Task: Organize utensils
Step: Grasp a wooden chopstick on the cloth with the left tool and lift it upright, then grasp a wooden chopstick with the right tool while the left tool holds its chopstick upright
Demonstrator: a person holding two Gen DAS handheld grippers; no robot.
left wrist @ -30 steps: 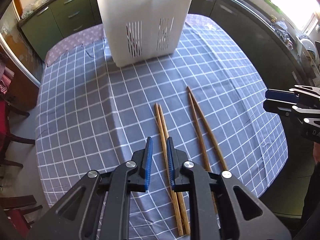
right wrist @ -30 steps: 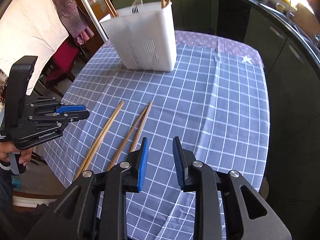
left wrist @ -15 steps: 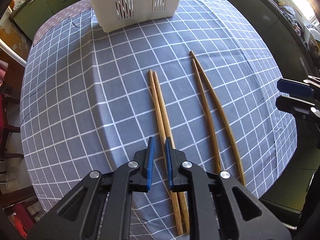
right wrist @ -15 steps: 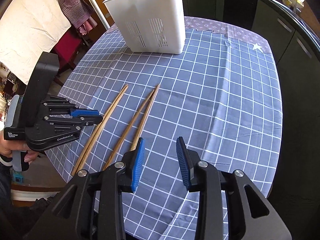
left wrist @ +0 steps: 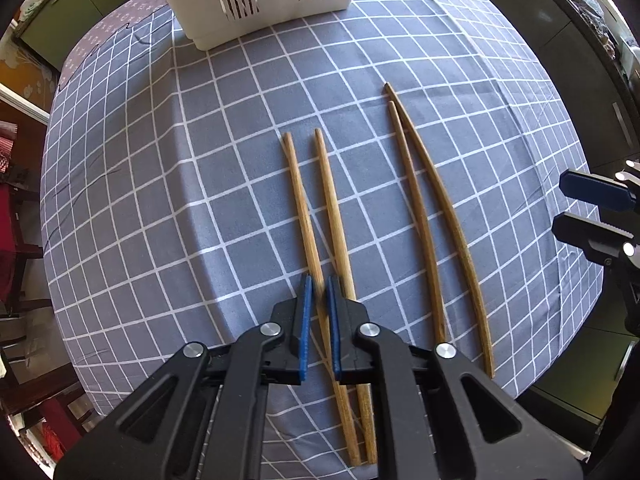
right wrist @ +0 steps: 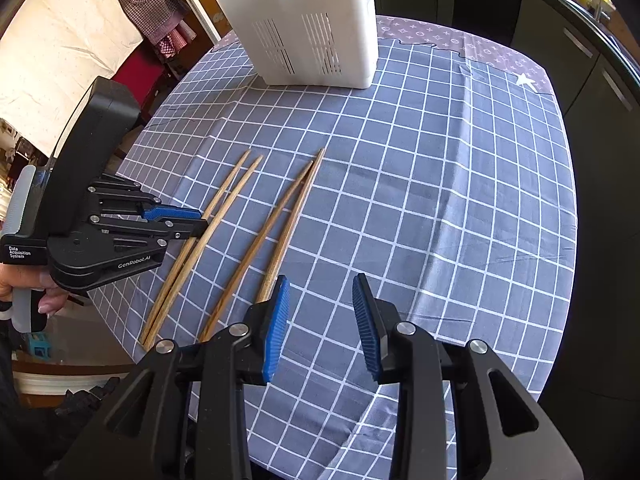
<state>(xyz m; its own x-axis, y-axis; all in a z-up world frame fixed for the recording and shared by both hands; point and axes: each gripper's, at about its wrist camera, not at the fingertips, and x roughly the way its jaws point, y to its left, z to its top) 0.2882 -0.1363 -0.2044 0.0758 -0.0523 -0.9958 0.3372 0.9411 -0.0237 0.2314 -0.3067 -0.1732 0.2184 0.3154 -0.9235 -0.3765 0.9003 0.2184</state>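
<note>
Two pairs of wooden chopsticks lie on the checked tablecloth. My left gripper (left wrist: 318, 292) points straight down at the lighter pair and is shut on the left light chopstick (left wrist: 298, 196). Its mate (left wrist: 330, 196) runs just outside the right finger. From the right wrist view the left gripper (right wrist: 198, 220) sits on the light pair (right wrist: 224, 204). The darker, curved pair (left wrist: 424, 216) lies to the right, untouched. My right gripper (right wrist: 320, 312) hovers open over the cloth with nothing between its pads, beside the thick ends of the dark pair (right wrist: 280, 220). The white slotted utensil holder (right wrist: 312, 24) stands at the far end.
The holder (left wrist: 256, 0) has a few chopstick ends sticking out of its top. The right gripper (left wrist: 580, 208) shows at the right table edge. Dark cabinets border the table on the right. A red chair (left wrist: 16, 232) and hanging cloths are on the left.
My left gripper came down onto the light pair and its jaws narrowed around one stick, and the two light sticks spread apart. The right gripper's jaws widened a little.
</note>
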